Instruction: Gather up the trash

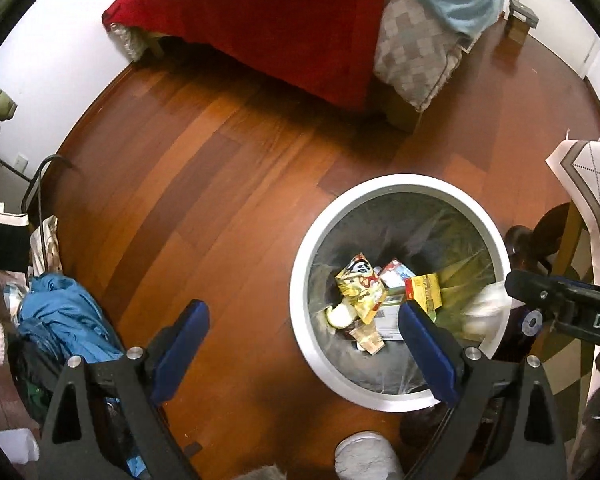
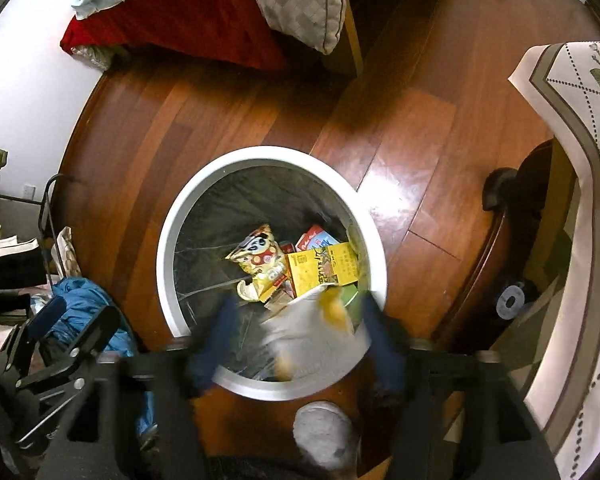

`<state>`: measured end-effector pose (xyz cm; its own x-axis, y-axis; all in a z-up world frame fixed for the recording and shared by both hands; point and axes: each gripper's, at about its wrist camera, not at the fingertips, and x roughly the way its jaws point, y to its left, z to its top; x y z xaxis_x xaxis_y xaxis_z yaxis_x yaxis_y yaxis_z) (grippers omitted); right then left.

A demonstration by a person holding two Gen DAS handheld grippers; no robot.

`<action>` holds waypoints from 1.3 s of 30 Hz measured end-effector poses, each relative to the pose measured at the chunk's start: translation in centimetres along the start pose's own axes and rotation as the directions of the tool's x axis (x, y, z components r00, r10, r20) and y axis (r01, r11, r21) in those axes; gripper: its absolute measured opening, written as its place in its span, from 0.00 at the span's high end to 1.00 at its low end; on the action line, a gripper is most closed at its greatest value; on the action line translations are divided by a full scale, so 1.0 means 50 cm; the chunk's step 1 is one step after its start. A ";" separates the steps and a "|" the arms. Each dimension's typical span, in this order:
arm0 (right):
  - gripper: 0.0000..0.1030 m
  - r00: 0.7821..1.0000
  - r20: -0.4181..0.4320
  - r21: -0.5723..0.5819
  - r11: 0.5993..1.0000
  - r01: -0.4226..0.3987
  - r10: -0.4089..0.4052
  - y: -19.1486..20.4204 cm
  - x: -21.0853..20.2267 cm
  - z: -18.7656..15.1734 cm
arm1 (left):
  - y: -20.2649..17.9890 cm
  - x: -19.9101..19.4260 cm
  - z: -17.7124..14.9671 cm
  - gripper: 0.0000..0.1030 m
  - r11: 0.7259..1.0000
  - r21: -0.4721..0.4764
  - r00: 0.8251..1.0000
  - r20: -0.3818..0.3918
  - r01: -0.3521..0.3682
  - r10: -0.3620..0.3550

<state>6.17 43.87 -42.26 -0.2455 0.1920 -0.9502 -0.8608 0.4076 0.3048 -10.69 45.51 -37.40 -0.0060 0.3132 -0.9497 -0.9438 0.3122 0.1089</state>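
Observation:
A round white trash bin (image 1: pixel 300 280) (image 2: pixel 165 248) with a grey liner stands on the wooden floor. Inside lie a yellow snack bag (image 1: pixel 360 286) (image 2: pixel 260 260), a yellow box (image 1: pixel 424 290) (image 2: pixel 324 268) and a red-and-white carton (image 2: pixel 314 238). My right gripper (image 2: pixel 298 344) hangs over the bin's near rim, blurred, jaws apart. A blurred white and yellow piece of trash (image 2: pixel 312 332) (image 1: pixel 486 306) sits loose between them over the bin's mouth. My left gripper (image 1: pixel 304 336) stands open beside the bin. Its right finger (image 1: pixel 424 344) is over the rim, its left finger (image 1: pixel 184 332) over bare floor, and it holds nothing.
A bed with a red cover (image 1: pixel 284 28) and a checked pillow (image 1: pixel 416 64) lies beyond the bin. Blue cloth (image 1: pixel 64 320) is piled at the left. A table with a patterned cloth (image 2: pixel 580 200) and dark wooden legs stands at the right. A person's grey slipper (image 2: pixel 326 432) is by the bin.

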 end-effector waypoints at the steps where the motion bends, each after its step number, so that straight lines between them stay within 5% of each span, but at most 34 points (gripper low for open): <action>1: 0.12 1.000 0.004 0.000 1.000 0.001 -0.001 -0.001 0.002 0.001 | 0.001 -0.002 -0.001 0.06 1.000 -0.002 1.000 0.002 0.001 -0.001; 8: 0.03 0.988 0.064 -0.046 0.989 0.142 -0.139 0.007 -0.064 -0.022 | 0.005 -0.043 -0.011 0.06 1.000 -0.014 0.999 0.027 0.018 -0.017; 14: 0.03 0.979 0.120 -0.096 0.980 0.175 -0.163 0.021 -0.155 -0.088 | 0.018 -0.116 -0.033 0.06 0.999 -0.027 0.997 0.065 0.031 -0.029; 25: 0.02 0.968 0.232 -0.114 0.986 0.124 -0.095 0.038 -0.355 -0.203 | 0.043 -0.316 -0.100 0.06 0.996 -0.024 0.985 0.156 0.082 -0.077; 39: 0.02 0.935 0.347 -0.185 0.983 -0.005 0.070 0.066 -0.659 -0.406 | 0.080 -0.588 -0.205 0.06 0.972 0.010 0.940 0.253 0.233 -0.228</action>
<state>2.35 20.78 -11.28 -0.1350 0.5178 -0.8448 -0.9271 0.2349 0.2921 -17.69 28.39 -12.06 0.2930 0.4504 -0.8434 -0.9158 0.3857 -0.1122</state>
